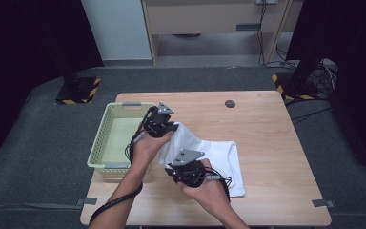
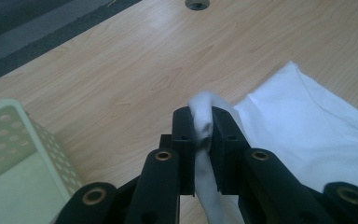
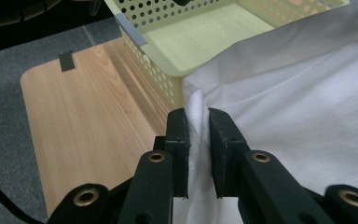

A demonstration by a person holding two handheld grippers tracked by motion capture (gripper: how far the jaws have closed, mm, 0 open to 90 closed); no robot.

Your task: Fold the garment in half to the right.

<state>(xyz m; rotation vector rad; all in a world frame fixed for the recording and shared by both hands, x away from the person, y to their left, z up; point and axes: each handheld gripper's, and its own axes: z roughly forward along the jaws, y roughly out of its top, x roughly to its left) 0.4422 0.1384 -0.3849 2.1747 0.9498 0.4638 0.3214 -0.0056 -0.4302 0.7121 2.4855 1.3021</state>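
You have the white cloth [image 1: 214, 157] pinched in both tools, so the grasp is done; judging by how it lies, most of it is still spread on the table [image 1: 267, 124], just right of the yellow-green basket [image 1: 106, 125], and none of it is in the basket yet. What looks left is lifting or folding it and carrying it over the basket's rim.

Your left gripper [image 2: 201, 128] is clamped on a bunched corner of the cloth, a tuft poking up between the 2 jaws. In the high view it sits at the far left corner of the cloth, raised a little, right beside the basket wall. Your right gripper [image 3: 198, 126] is closed on a folded edge at the near left side, pointed toward the basket. Both of your forearms reach in from the near edge, left hand farther forward, right hand closer to you.
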